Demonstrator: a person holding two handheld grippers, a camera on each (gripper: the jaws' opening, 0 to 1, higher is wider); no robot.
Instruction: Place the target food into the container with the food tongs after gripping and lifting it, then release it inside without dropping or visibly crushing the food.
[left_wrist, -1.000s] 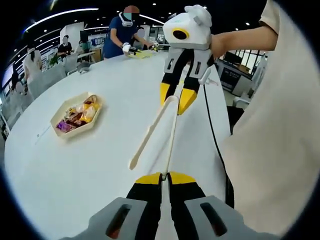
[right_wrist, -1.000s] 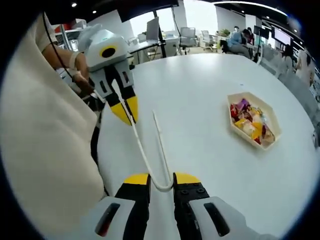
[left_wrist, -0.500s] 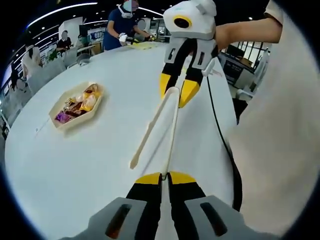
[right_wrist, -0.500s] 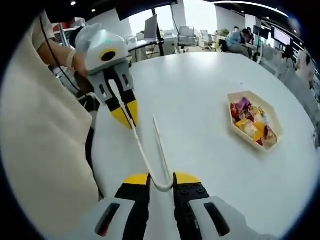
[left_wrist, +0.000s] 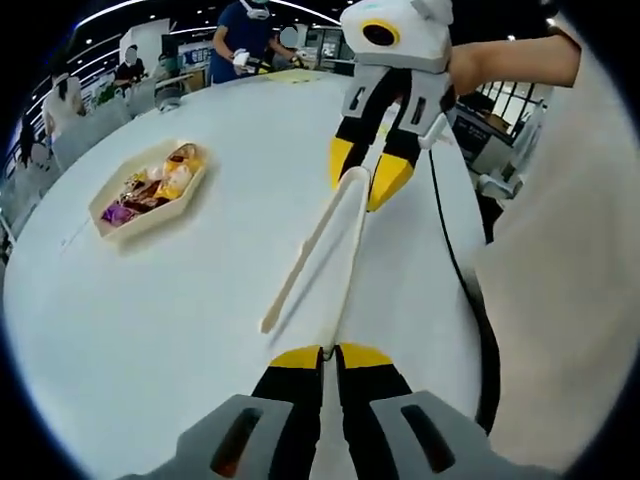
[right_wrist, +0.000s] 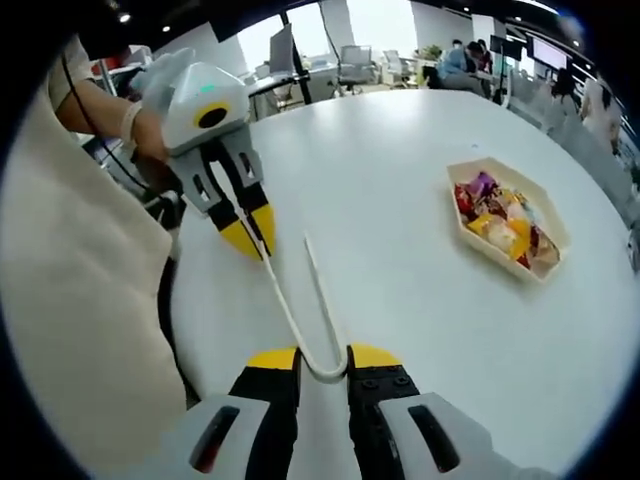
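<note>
The cream plastic food tongs (right_wrist: 300, 300) are clamped between both hand-held grippers: bend in the right hand-held gripper (right_wrist: 323, 368), one arm-tip in the left hand-held gripper (left_wrist: 329, 352). The hexagonal tray of wrapped snacks (right_wrist: 508, 222) lies well ahead on the white table (right_wrist: 400, 180). A twisted handover could let the tongs slip.

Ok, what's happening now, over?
Both grippers, left and right, shut on tongs. Snack tray apart on table, untouched. Path clear.
</note>
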